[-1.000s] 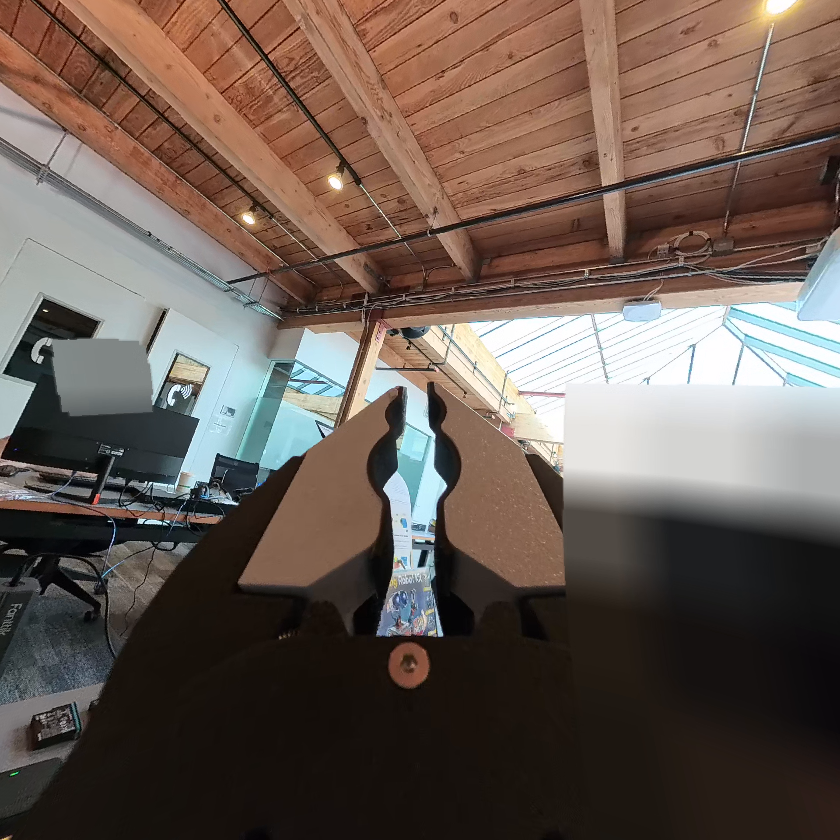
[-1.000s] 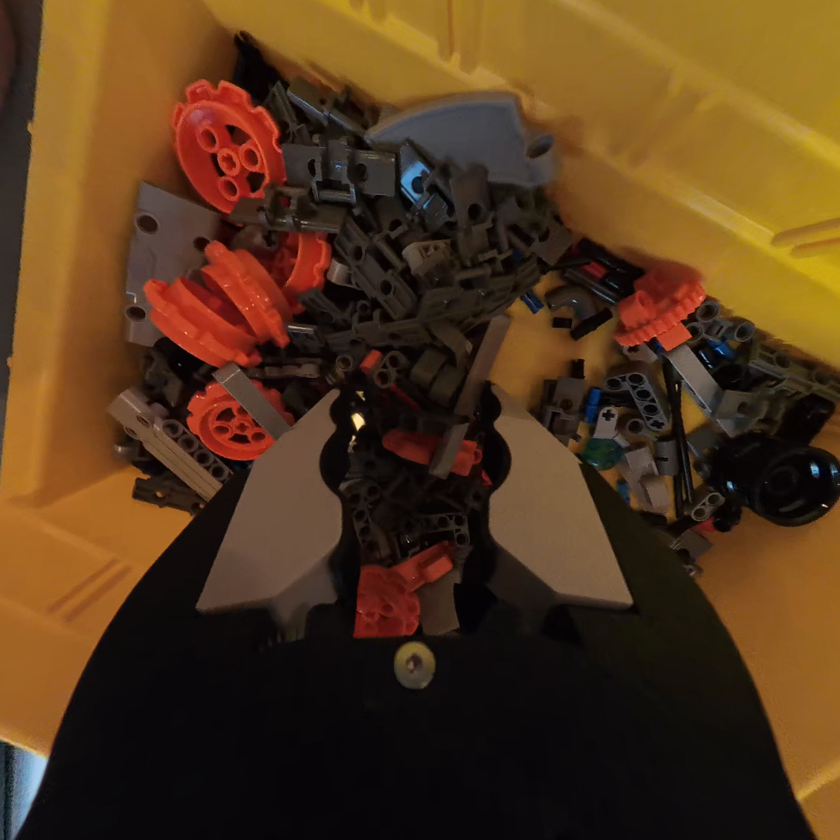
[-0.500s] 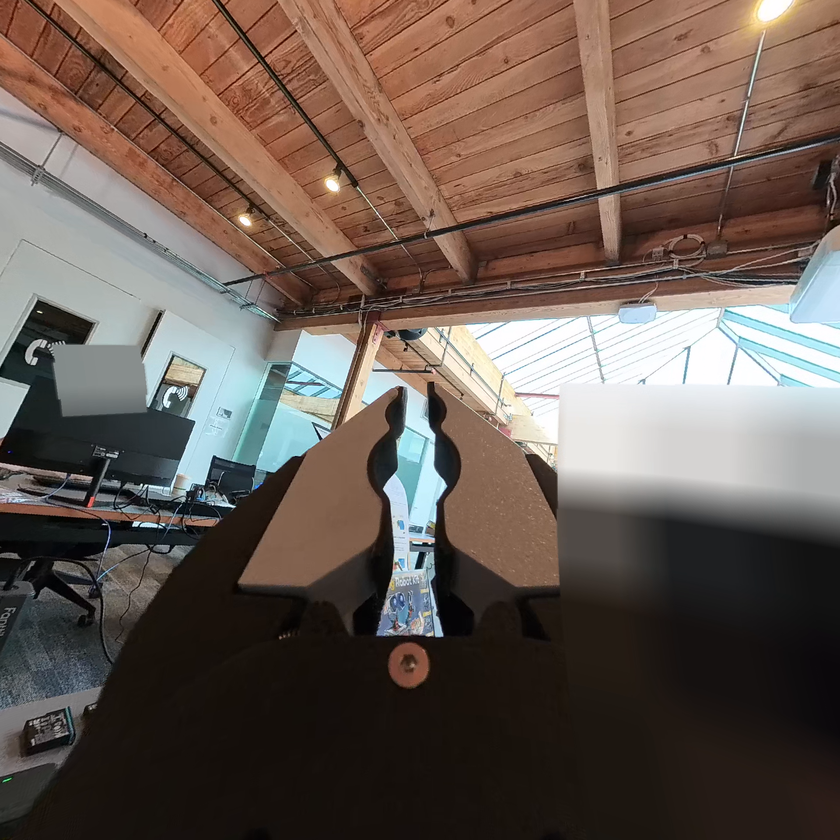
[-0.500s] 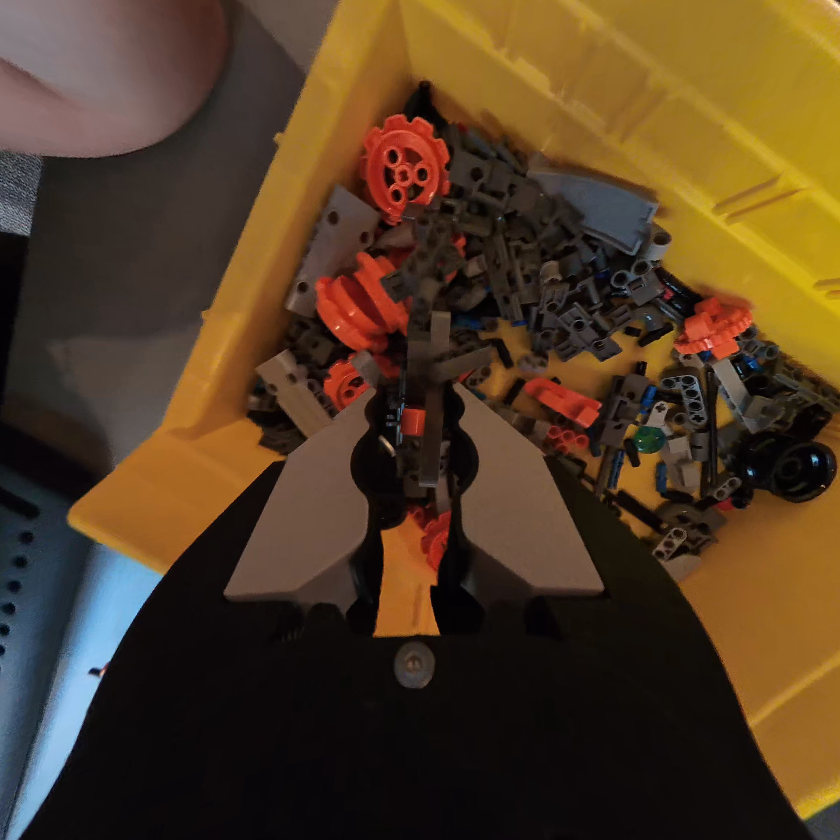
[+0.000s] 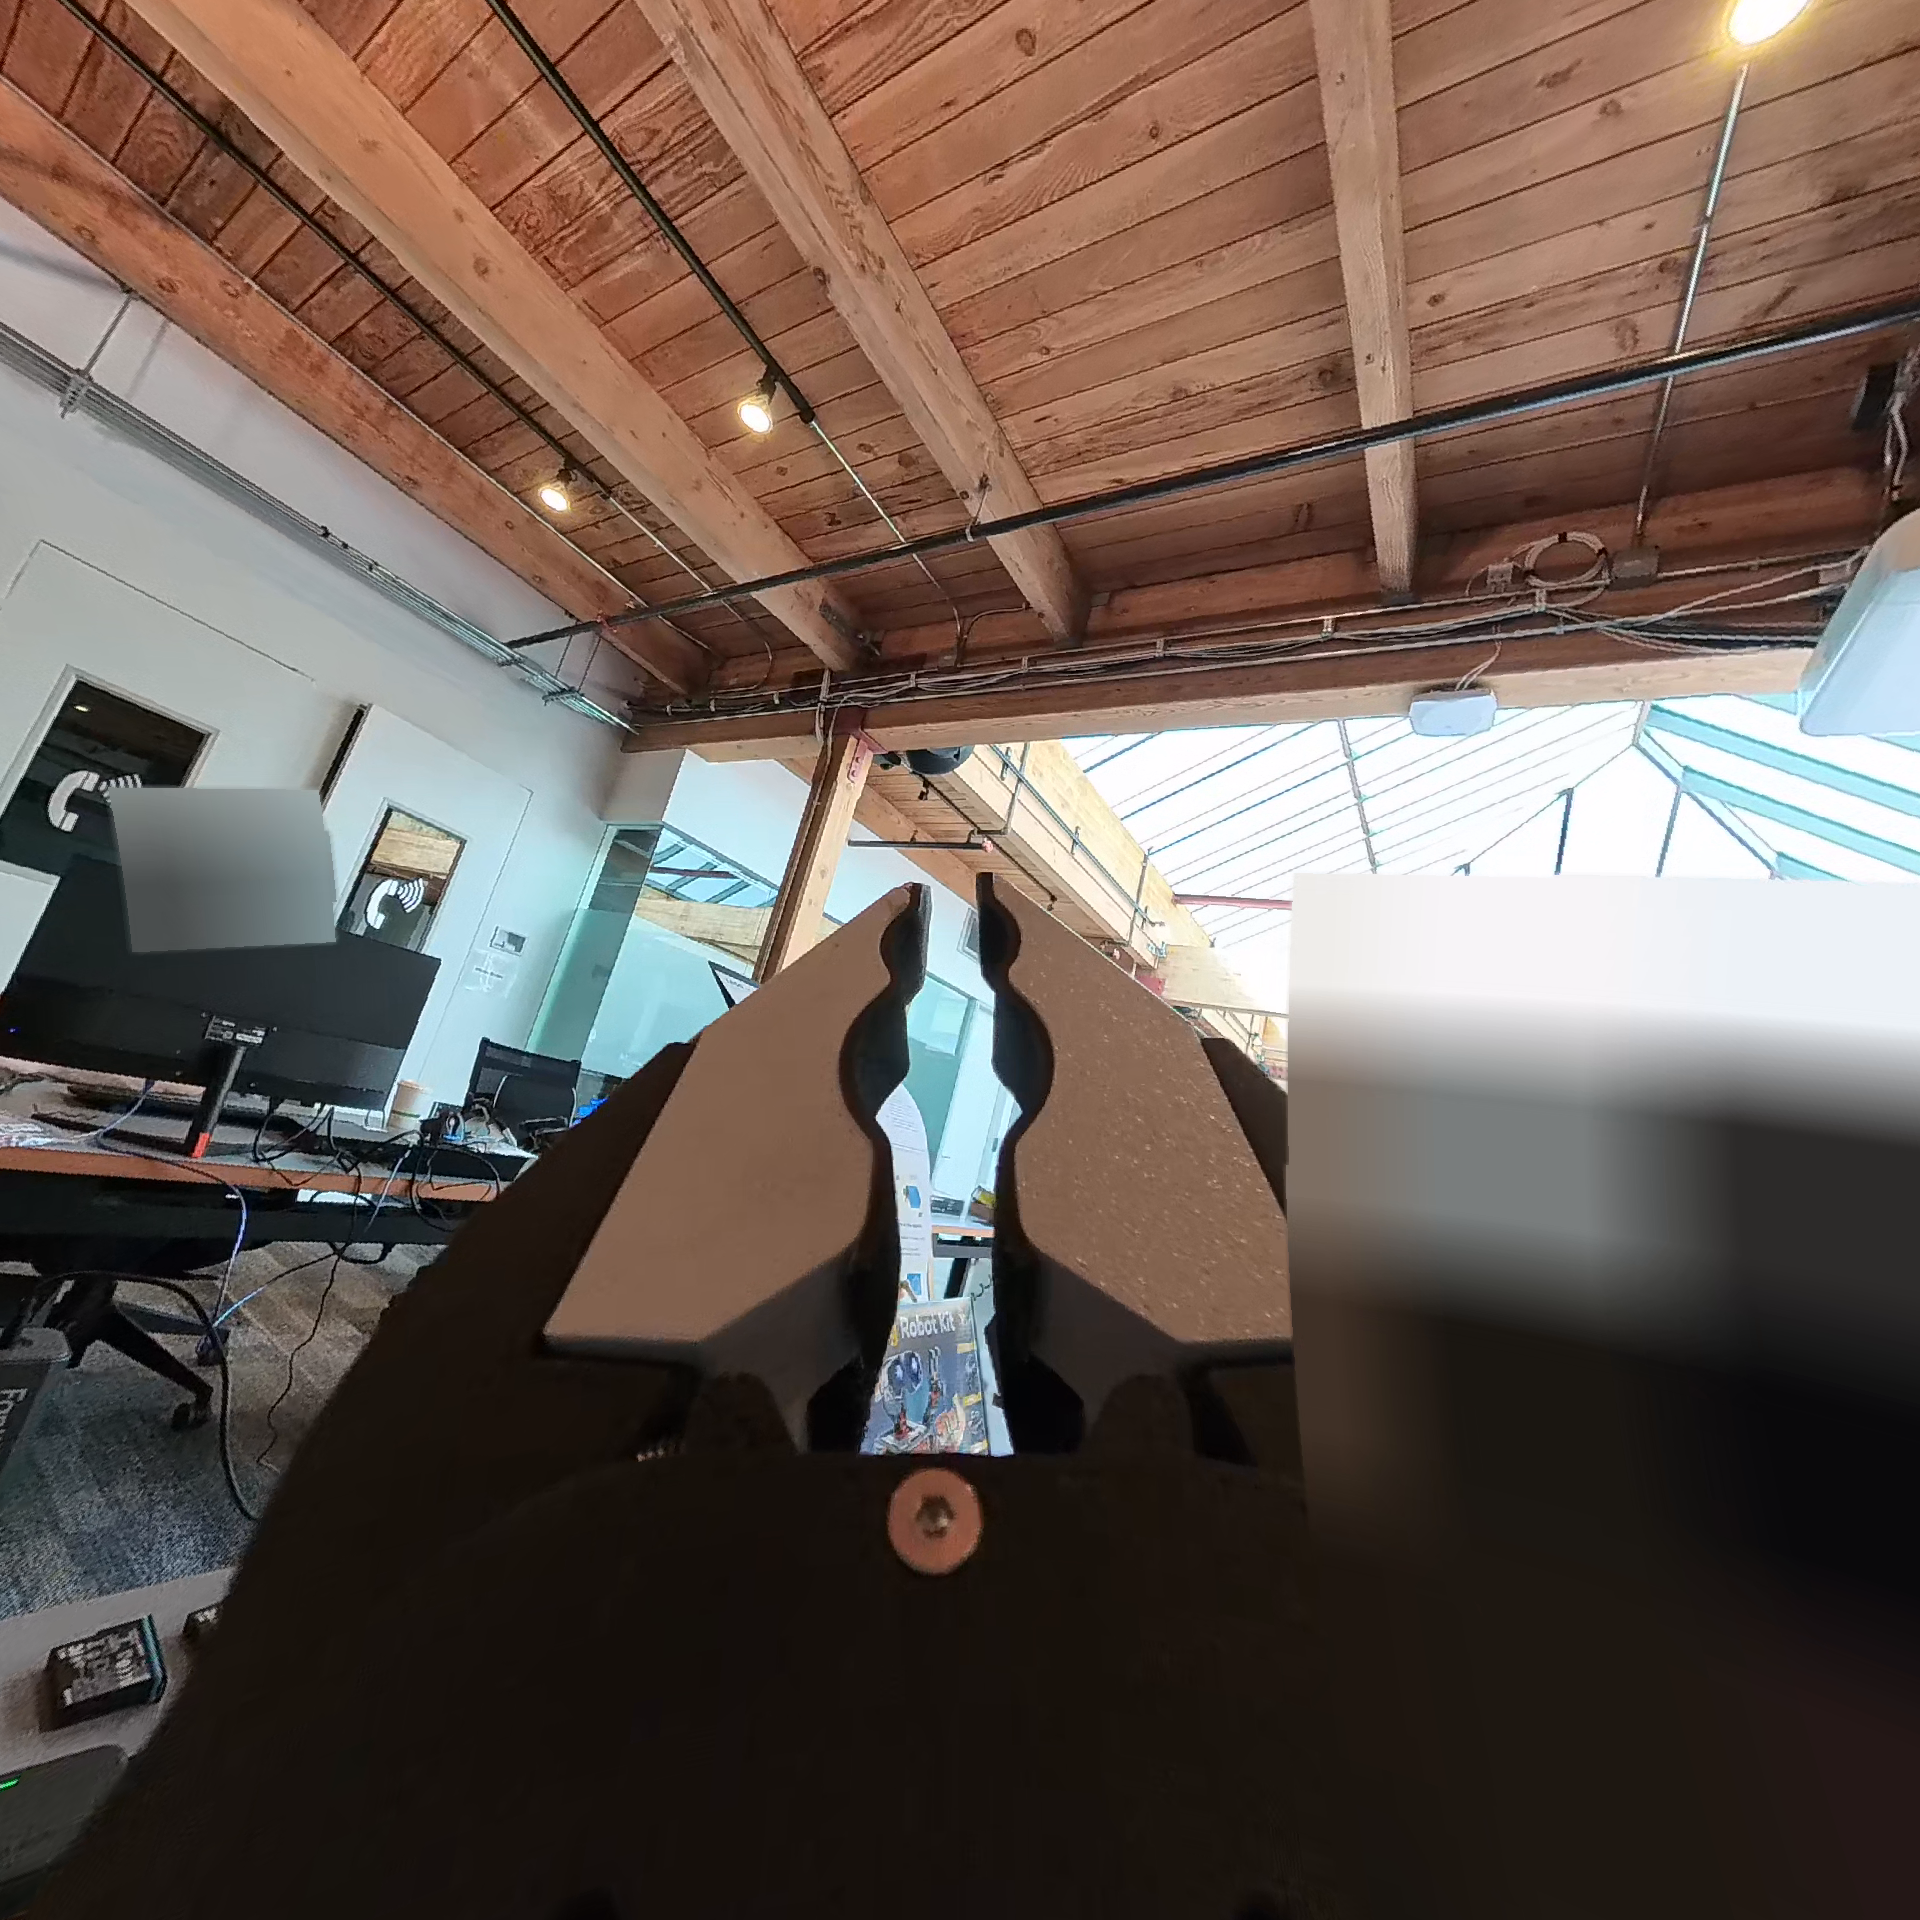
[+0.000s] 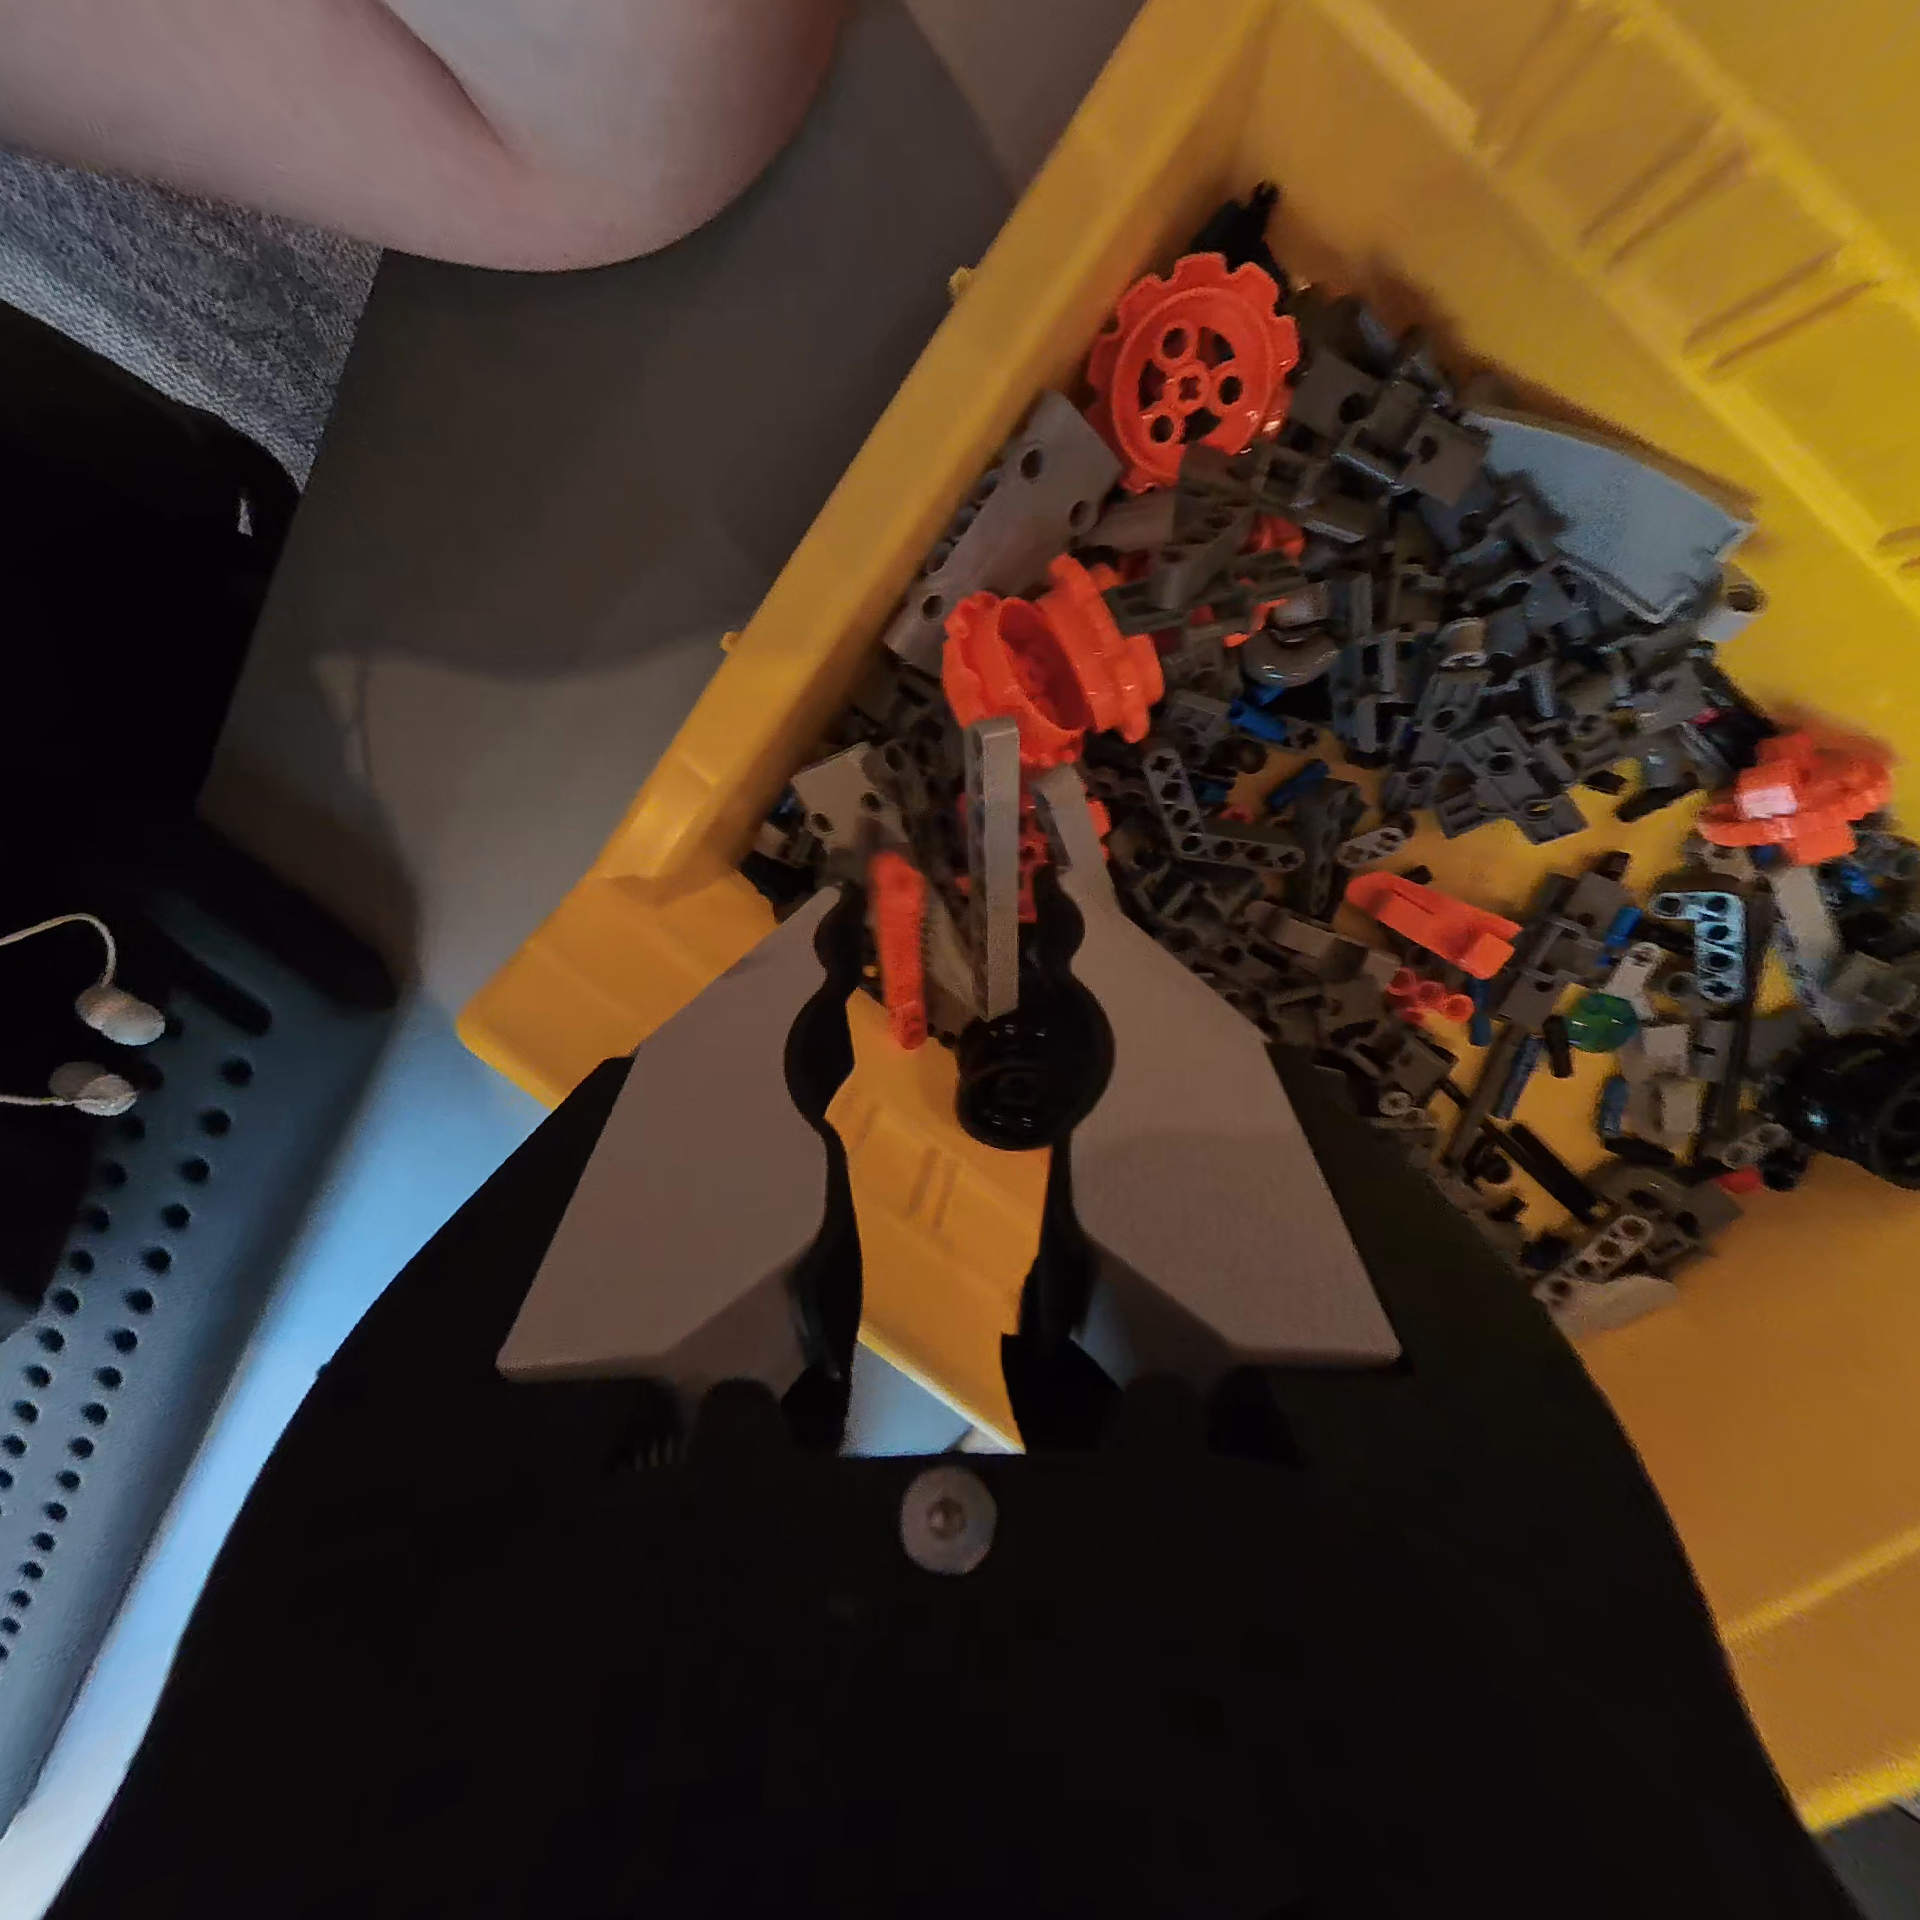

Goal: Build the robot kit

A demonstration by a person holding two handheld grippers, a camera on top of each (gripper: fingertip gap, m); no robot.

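My right gripper [image 6: 951,894] is shut on a small clump of building pieces: a long grey beam [image 6: 992,862], a red rod [image 6: 902,956] and a black round wheel [image 6: 1013,1081] wedged between the fingers. It holds them above the near left corner of a yellow bin [image 6: 1558,156]. The bin holds a pile of grey, black and blue pieces [image 6: 1455,707] and orange gear wheels [image 6: 1190,384]. My left gripper [image 5: 951,899] points up at the wooden ceiling, nearly closed, with nothing between its fingers.
A person's arm [image 6: 416,104] is at the upper left of the right wrist view. A grey perforated panel [image 6: 125,1195] with white earbuds [image 6: 104,1013] lies left of the bin. The left wrist view shows a desk with a monitor [image 5: 208,1018] and a small black box [image 5: 104,1673]. There is about 40 cm between the tips of the two grippers. The grey perforated panel [image 6: 125,1195] is about 30 cm from my right fingertips and 55 cm from my left.
My right gripper closed on the clump of pieces in the pile, then rose and drew back to the bin's left corner with them. The left gripper has barely moved.
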